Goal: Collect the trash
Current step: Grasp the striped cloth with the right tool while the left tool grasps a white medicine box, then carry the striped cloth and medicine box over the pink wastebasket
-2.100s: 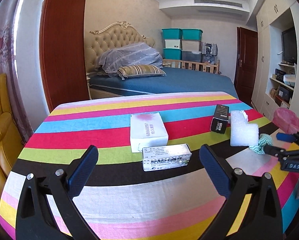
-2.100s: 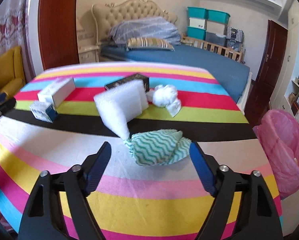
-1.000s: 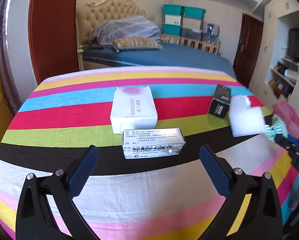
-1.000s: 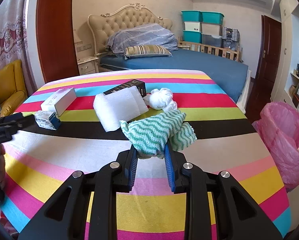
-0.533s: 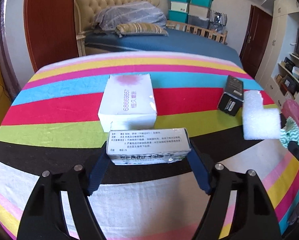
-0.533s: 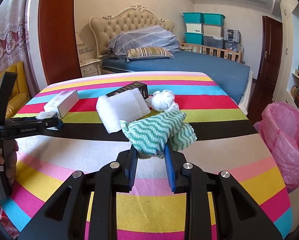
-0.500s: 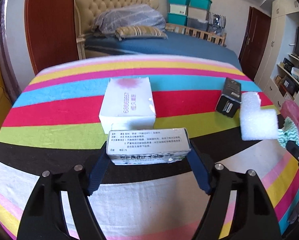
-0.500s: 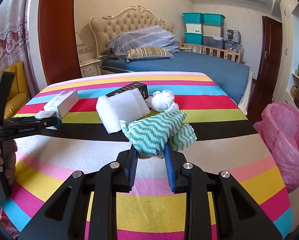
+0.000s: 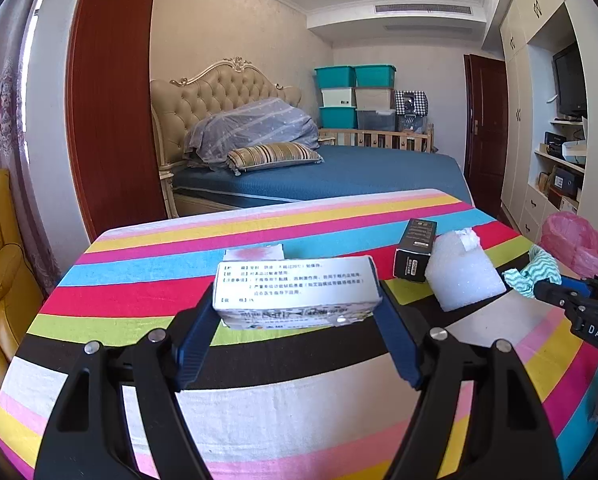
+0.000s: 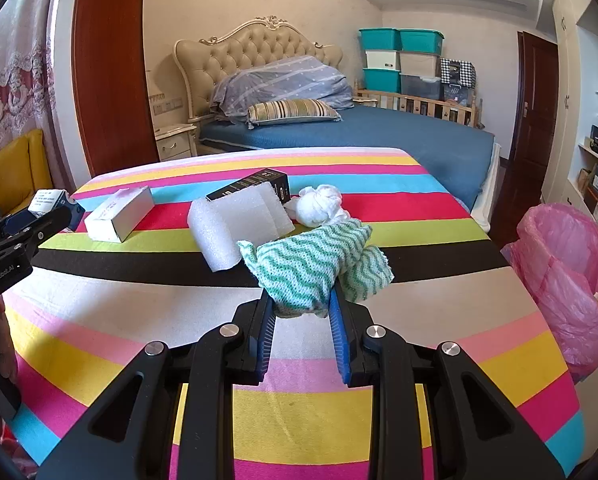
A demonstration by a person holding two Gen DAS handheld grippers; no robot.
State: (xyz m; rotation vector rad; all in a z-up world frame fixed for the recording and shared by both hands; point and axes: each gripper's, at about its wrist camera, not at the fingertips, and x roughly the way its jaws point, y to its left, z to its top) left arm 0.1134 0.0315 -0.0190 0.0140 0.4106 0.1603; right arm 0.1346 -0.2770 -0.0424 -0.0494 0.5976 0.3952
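Bin (image 10: 571, 276) lies right of both grippers; right gripper (image 10: 301, 300), clamping cloth (image 10: 311, 268), is nearer; left gripper (image 9: 297, 316) clamps box (image 9: 295, 294) crosswise.

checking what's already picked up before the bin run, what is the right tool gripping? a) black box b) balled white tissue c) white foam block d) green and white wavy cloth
d: in the right wrist view the right tool has its pads pressed on the green and white wavy cloth, while the foam block, black box and tissue ball lie on the striped table beyond it.
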